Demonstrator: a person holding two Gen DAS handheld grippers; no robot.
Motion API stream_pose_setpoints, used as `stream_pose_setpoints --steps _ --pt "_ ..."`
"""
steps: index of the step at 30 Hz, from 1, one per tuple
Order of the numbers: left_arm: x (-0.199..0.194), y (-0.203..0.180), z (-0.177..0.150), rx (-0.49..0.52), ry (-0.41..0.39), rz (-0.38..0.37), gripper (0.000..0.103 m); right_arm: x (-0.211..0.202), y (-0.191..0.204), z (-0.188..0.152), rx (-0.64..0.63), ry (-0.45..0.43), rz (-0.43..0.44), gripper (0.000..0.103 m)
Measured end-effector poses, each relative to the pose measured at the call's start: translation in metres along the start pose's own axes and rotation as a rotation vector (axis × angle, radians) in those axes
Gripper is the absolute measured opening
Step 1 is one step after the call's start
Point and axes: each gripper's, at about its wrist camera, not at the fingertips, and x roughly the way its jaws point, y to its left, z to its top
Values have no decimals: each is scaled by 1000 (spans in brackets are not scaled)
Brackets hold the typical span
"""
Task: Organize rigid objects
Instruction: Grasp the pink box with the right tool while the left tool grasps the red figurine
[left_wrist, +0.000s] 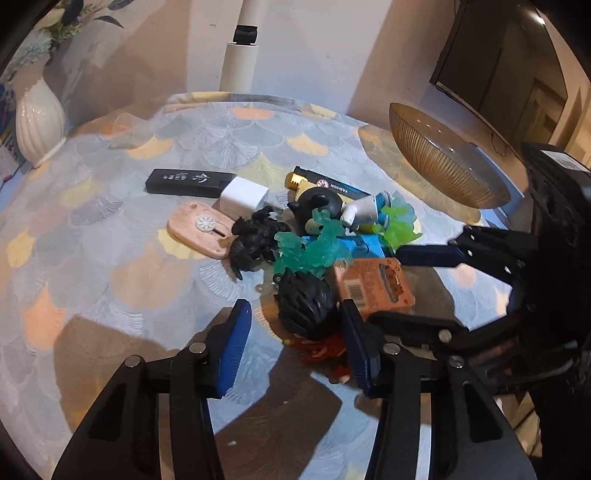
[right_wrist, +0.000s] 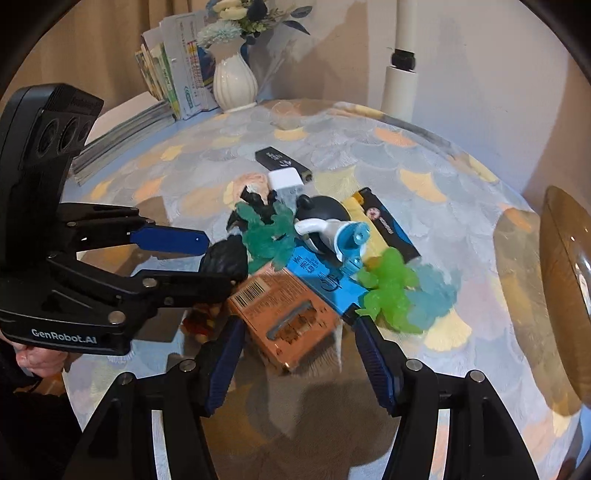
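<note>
Two tools face one heap in the middle of the desk (left_wrist: 110, 206), and going left to right explains your setup. At the heap's left edge lie the black stick (left_wrist: 188, 182), the white charger (left_wrist: 243, 195) and the pink tag (left_wrist: 201, 229), flat and loose, easy to take later. Your left tool (left_wrist: 295, 347) has its fingers apart around the black-haired figurine (left_wrist: 304, 306), seemingly because it sits nearest and free of the tangle. Next comes the orange box (right_wrist: 284, 314), which your right tool (right_wrist: 299, 362) straddles, fingers apart and not yet gripping. Farthest right waits the amber bowl (left_wrist: 443, 155), seemingly empty and probably the destination.
</note>
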Motion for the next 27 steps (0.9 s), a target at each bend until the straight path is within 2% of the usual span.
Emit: stream_pose_setpoints --steps 4,9,12,13,14,20,25,27 --pt "-13 16 1 -6 -8 1 47 8 10 0 -20 15 16 62" --pt "-16 13 0 40 21 -54 47 4 35 -8 -57 20 52 59" --pt "-7 5 0 51 35 -71 47 7 39 -8 -26 20 9 59" --pt "-3 4 -1 47 42 -72 47 8 38 -7 -11 16 1 57" --pt "0 4 -1 38 45 -81 47 9 37 -6 10 11 -15 51" --pt "4 9 2 -21 40 -94 47 -4 39 -17 9 -15 -122 47" --pt "8 3 -1 3 33 -52 47 -35 7 -50 157 -30 -231 46" --pt "10 2 1 1 30 -36 47 -47 -9 -65 235 -39 -246 46"
